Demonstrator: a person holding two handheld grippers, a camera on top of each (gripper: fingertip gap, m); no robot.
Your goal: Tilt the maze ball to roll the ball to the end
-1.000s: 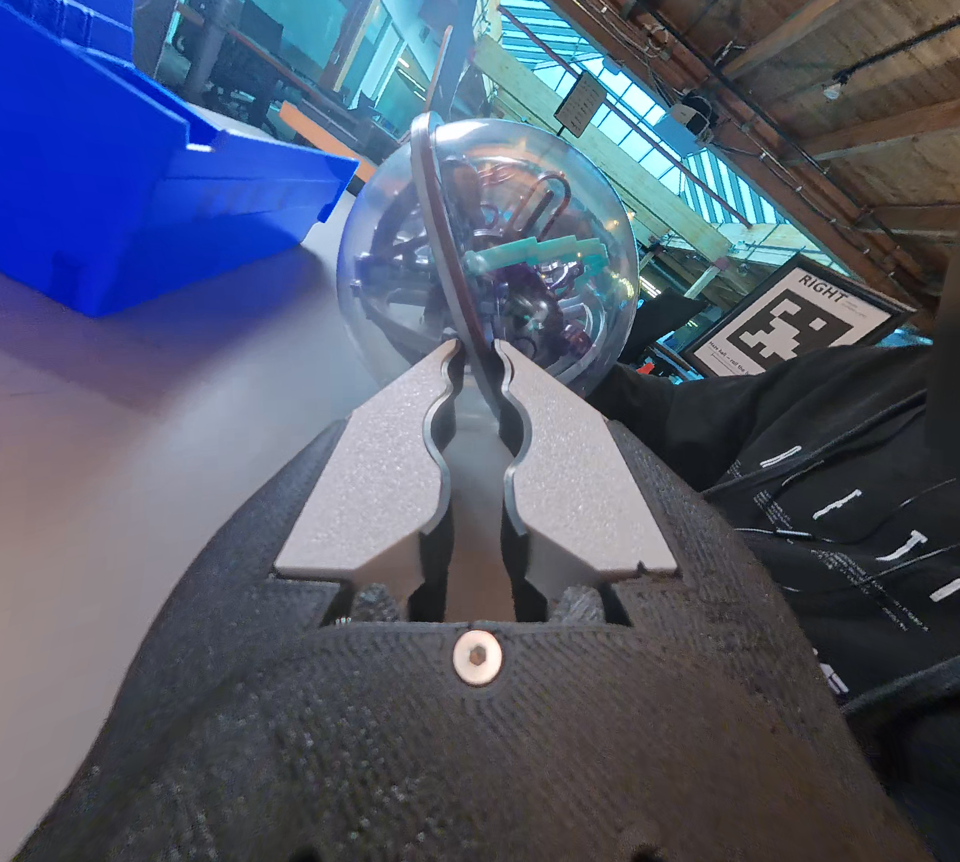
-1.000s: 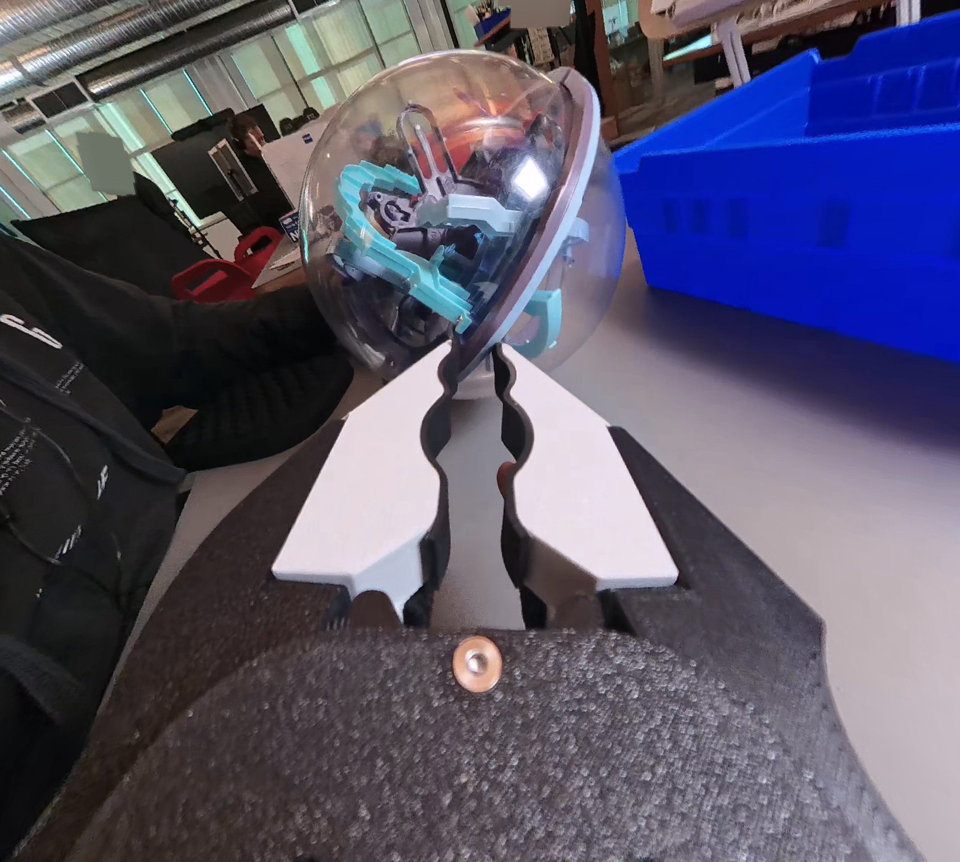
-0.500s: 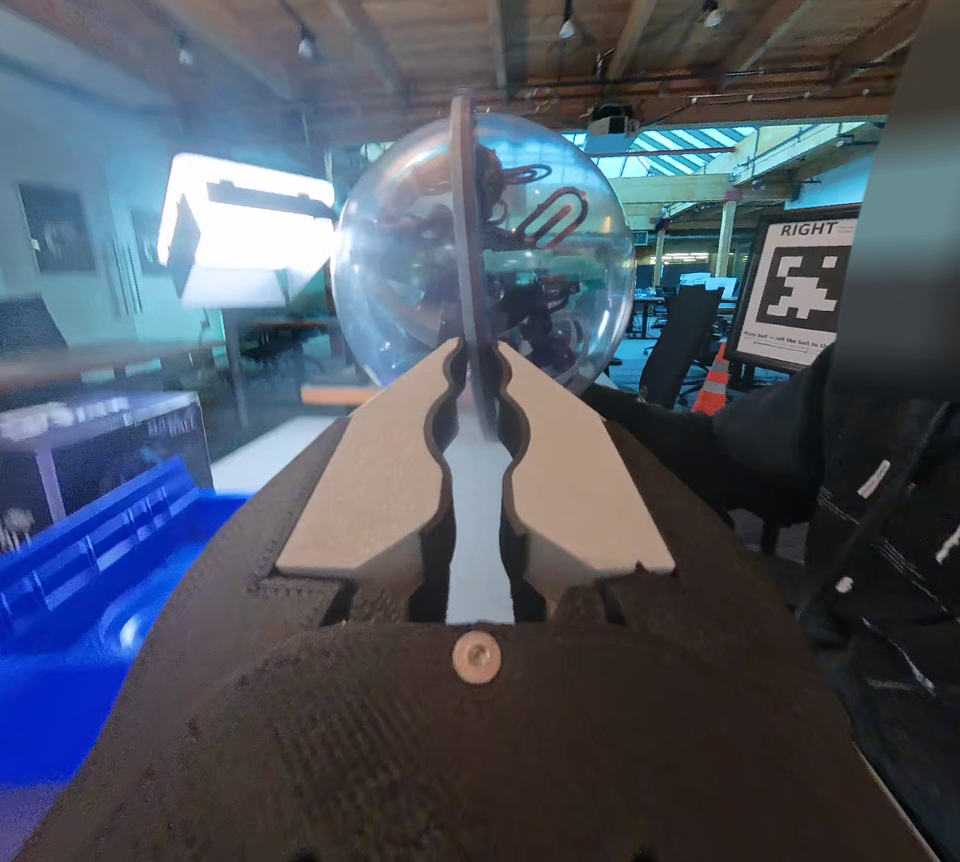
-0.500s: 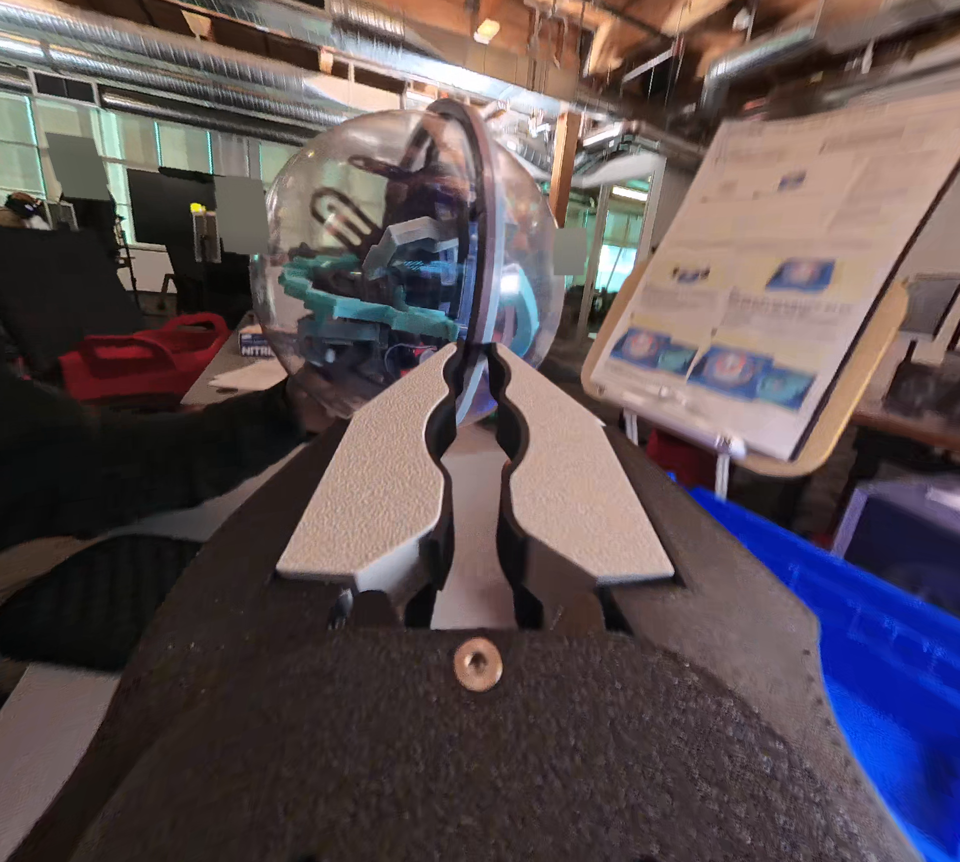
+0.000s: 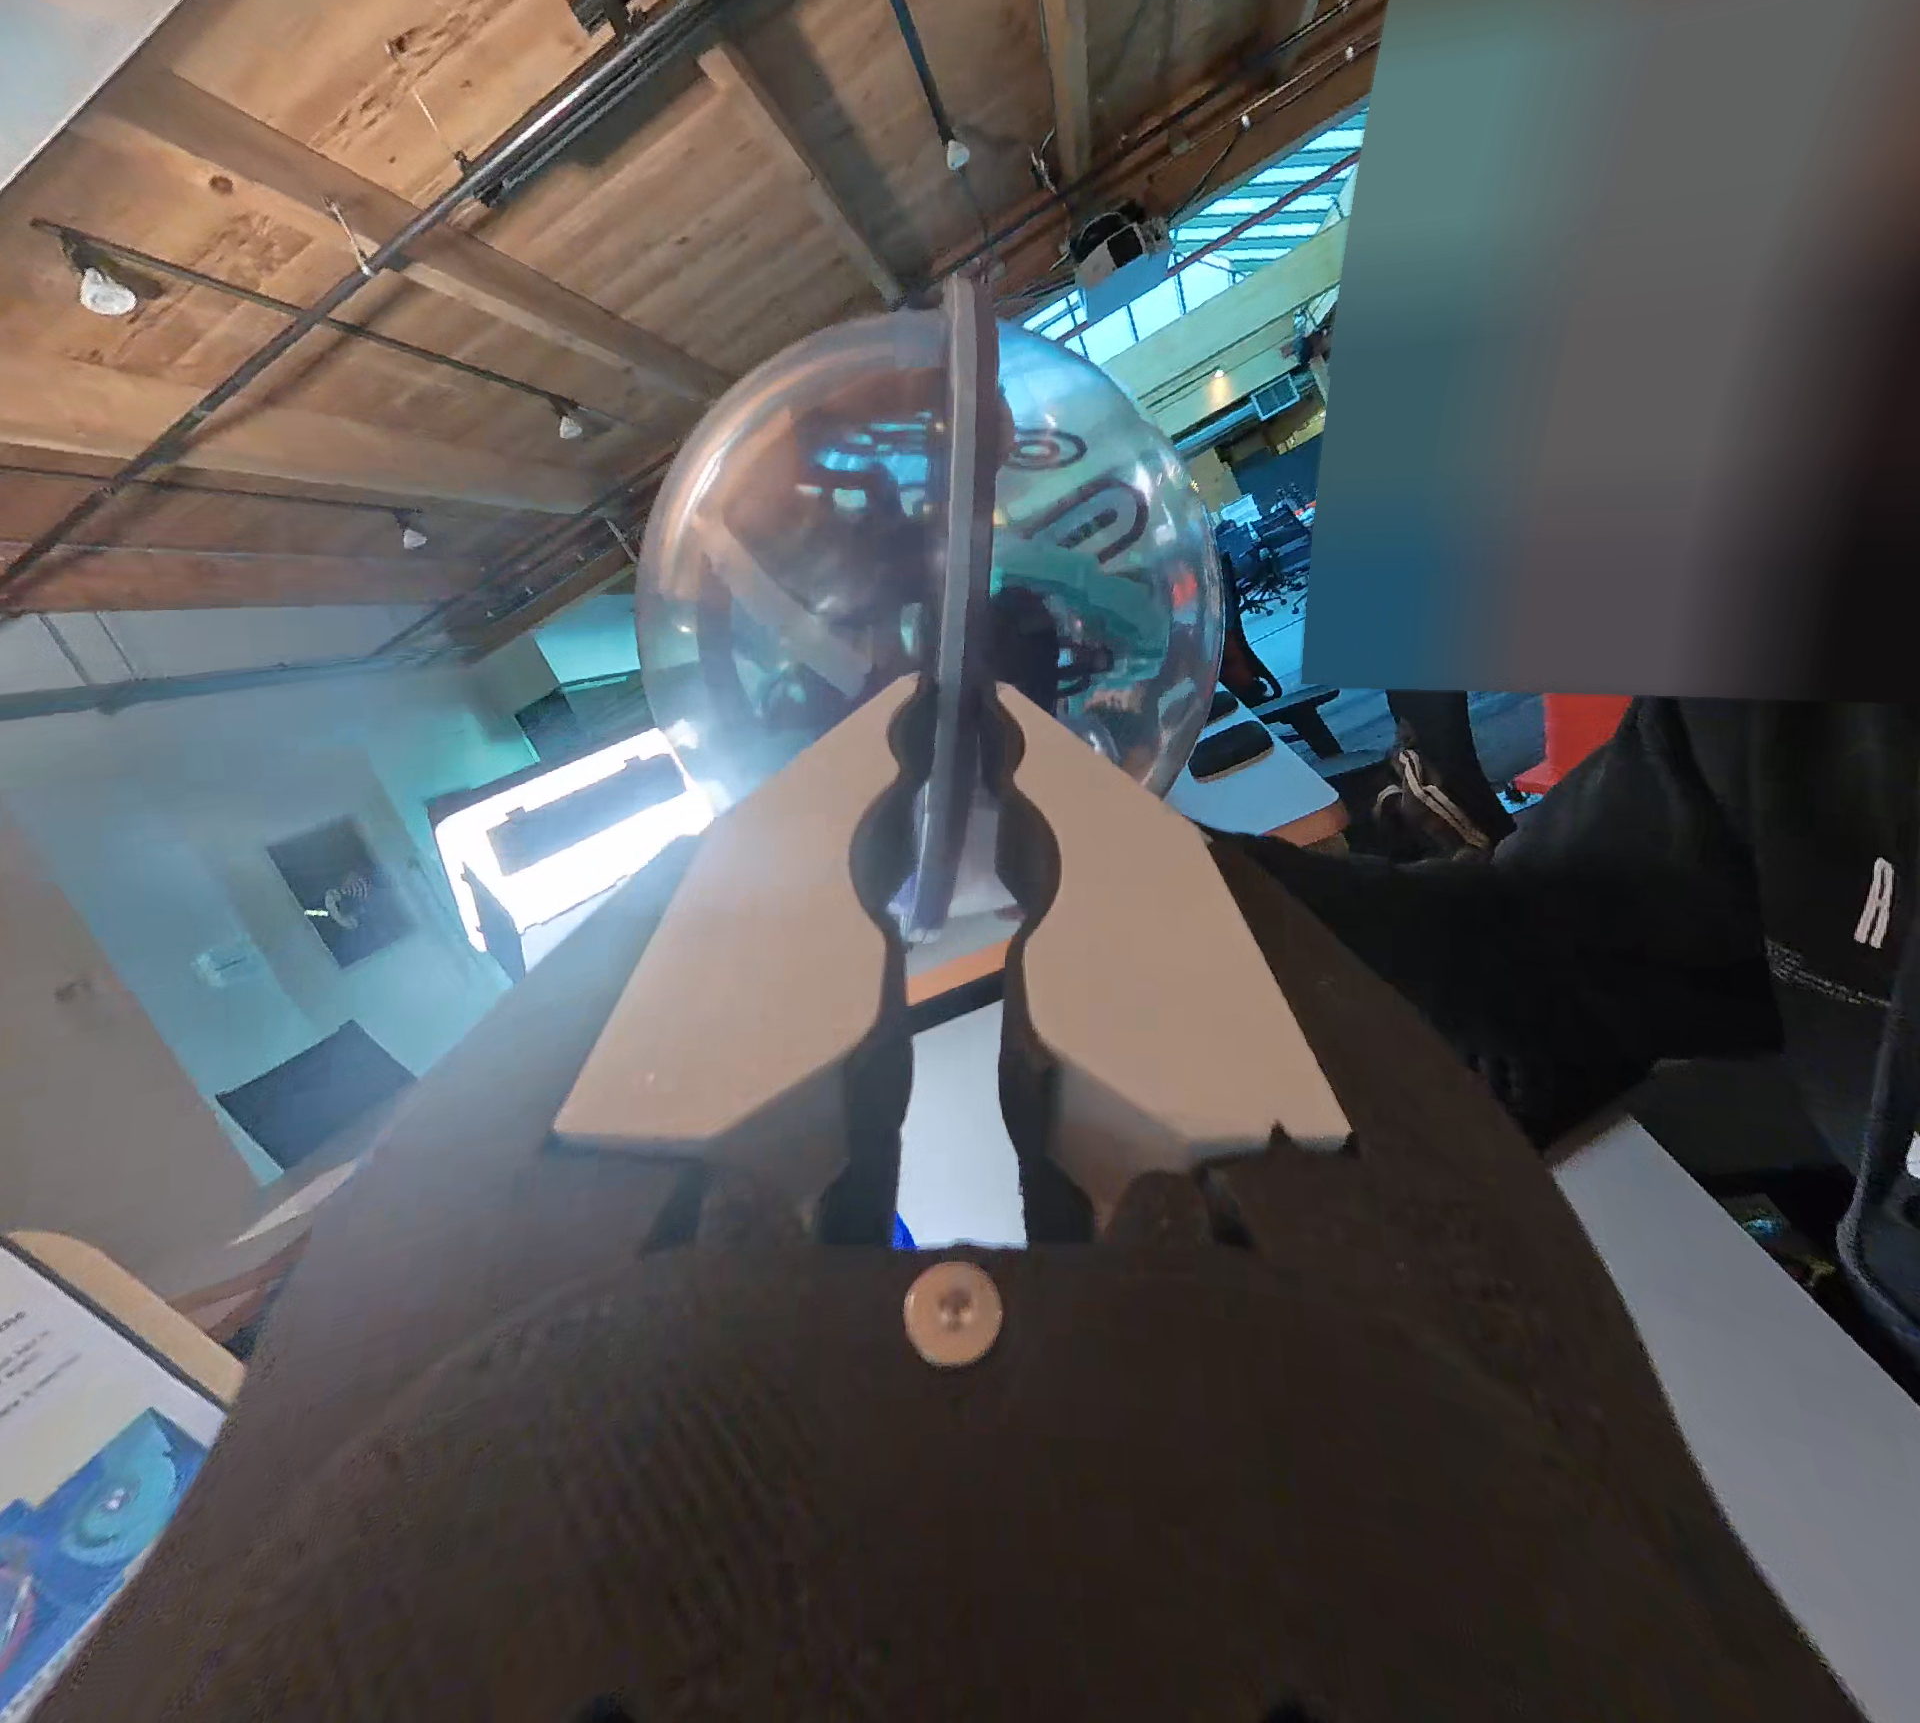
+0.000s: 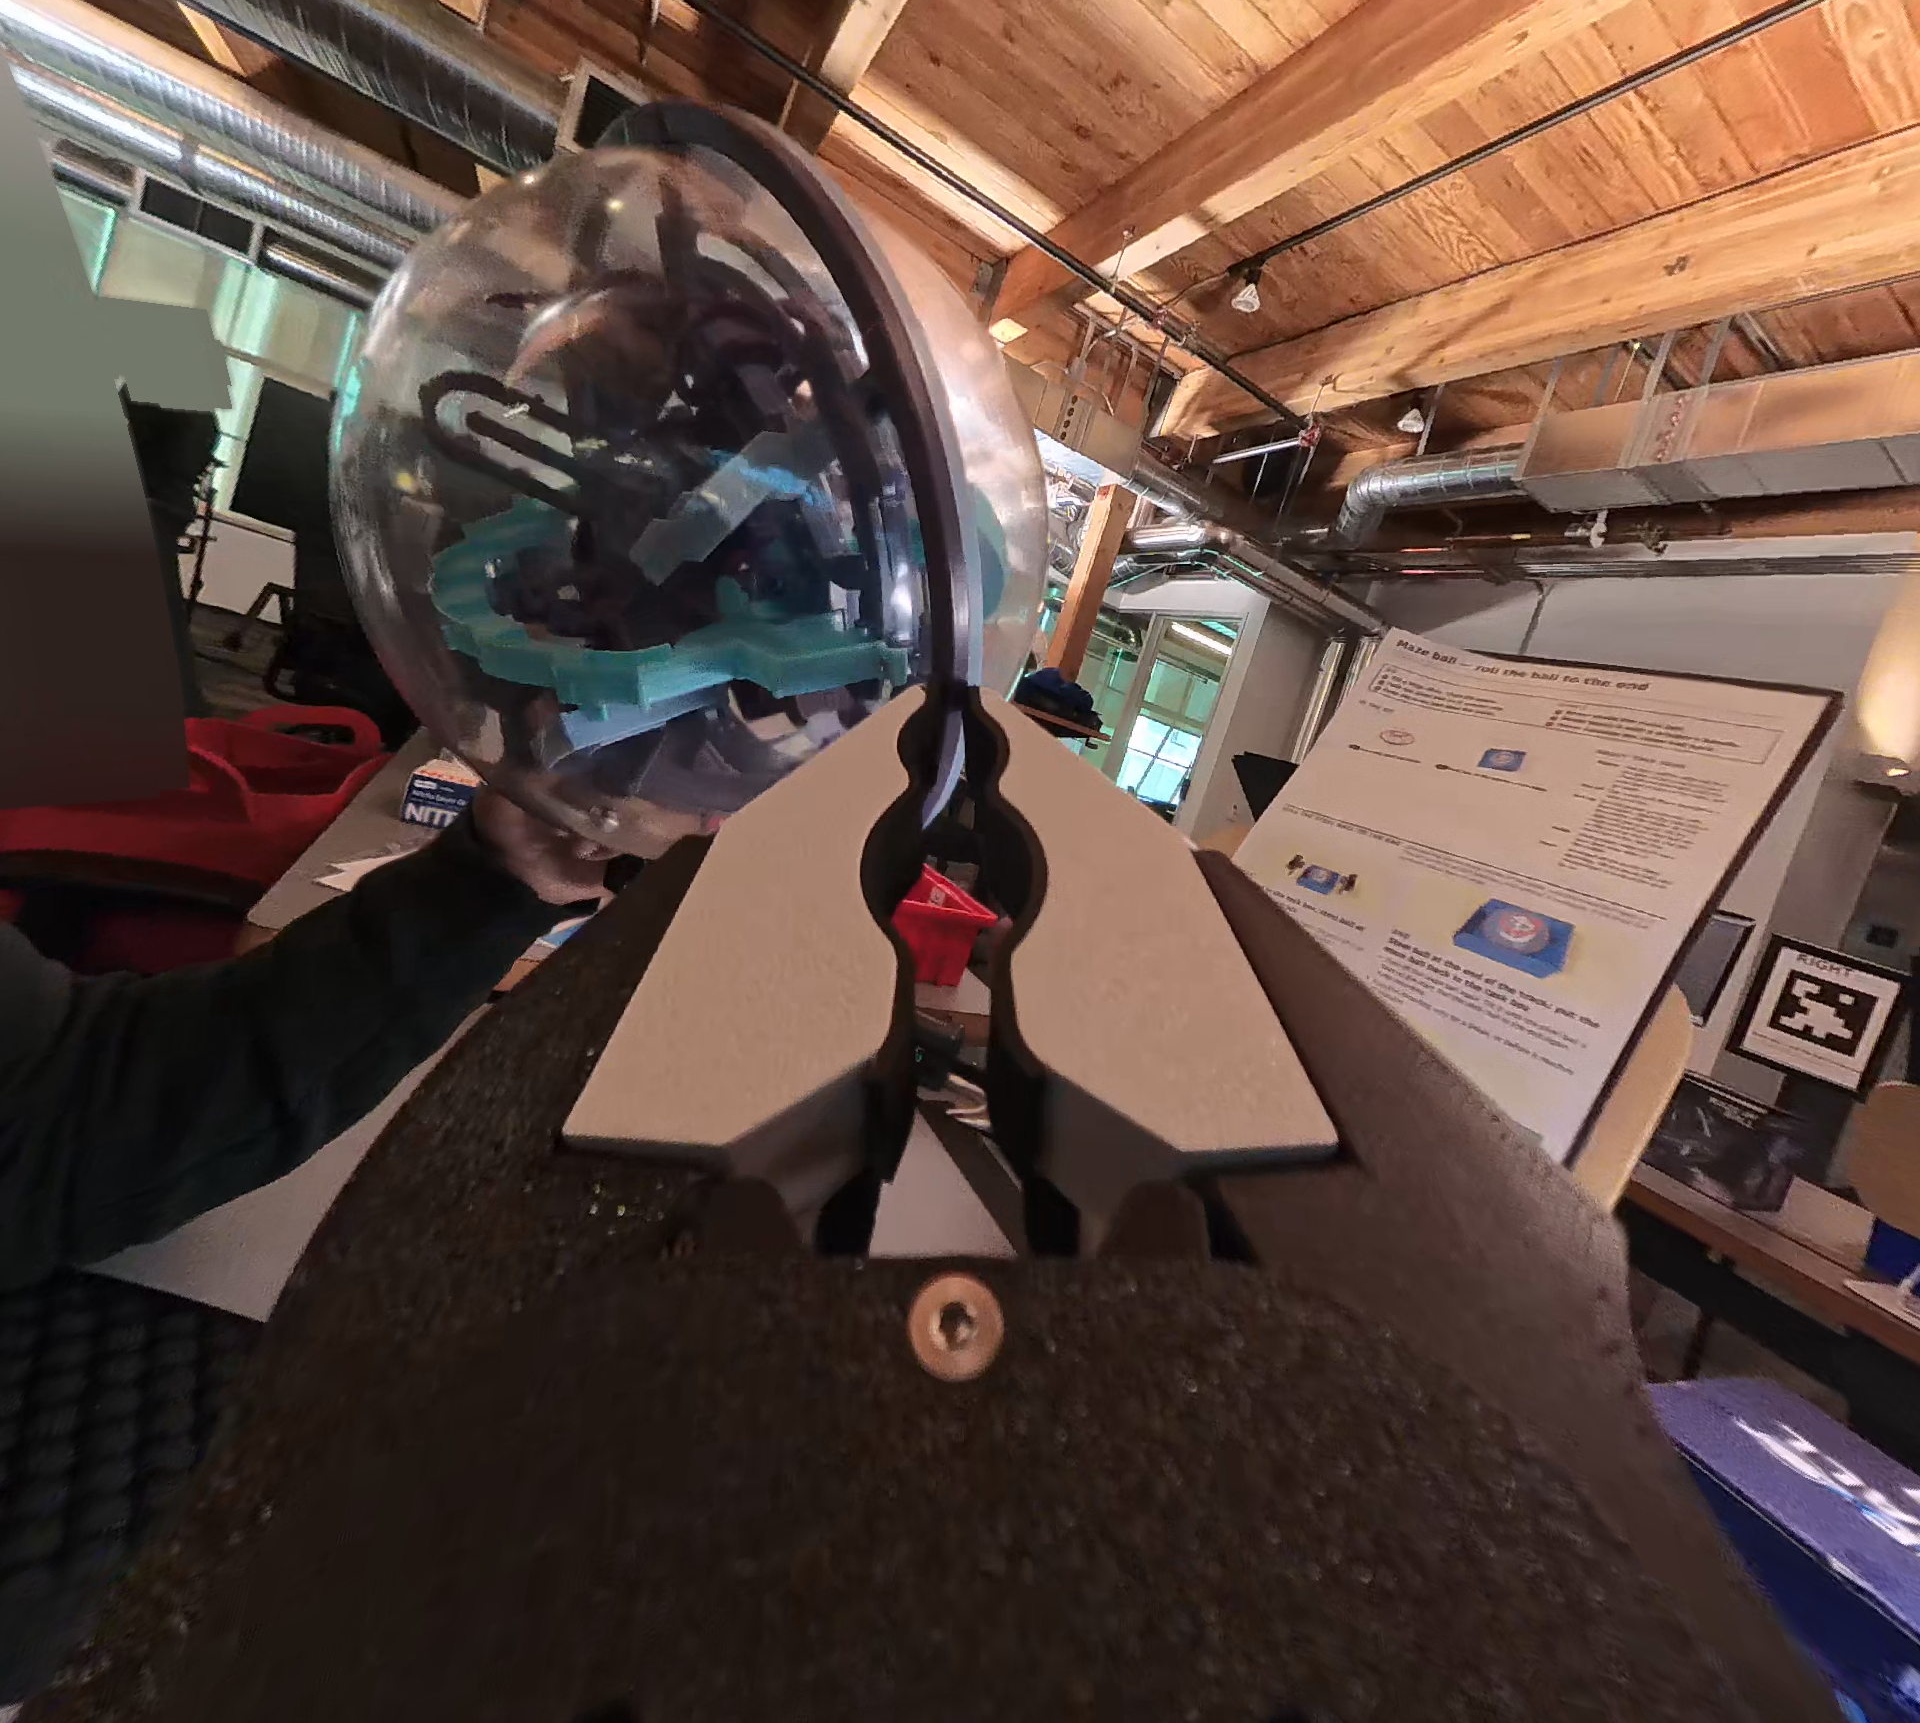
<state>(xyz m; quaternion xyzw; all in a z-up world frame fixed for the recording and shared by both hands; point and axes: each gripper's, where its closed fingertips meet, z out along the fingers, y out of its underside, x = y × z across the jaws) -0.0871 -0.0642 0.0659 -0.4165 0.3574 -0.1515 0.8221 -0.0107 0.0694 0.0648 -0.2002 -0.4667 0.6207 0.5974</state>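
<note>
The maze ball [image 5: 831, 551] is a clear plastic sphere with a dark rim around its middle and teal and dark tracks inside. It is held up in the air between both grippers. My left gripper [image 5: 954, 717] is shut on the rim at the ball's near side. In the right wrist view the maze ball [image 6: 623, 510] sits up and left of centre, and my right gripper [image 6: 954, 707] is shut on its dark rim. The small rolling ball inside is not clearly visible. A dark sleeve [image 6: 260, 1050] reaches under the ball from the left.
Both views look up at a wooden ceiling with beams and pipes. An instruction board [image 6: 1507, 863] stands at the right, with a black-and-white marker sign [image 6: 1818, 1013] beyond it. A blue bin [image 6: 1829, 1528] edge shows at the lower right. A red bag [image 6: 270, 769] lies at the left.
Both grippers have lifted the maze ball off the table and tipped upward, so the table and blue bin dropped out of view and the ceiling fills the background. Both grips stay shut on the rim.
</note>
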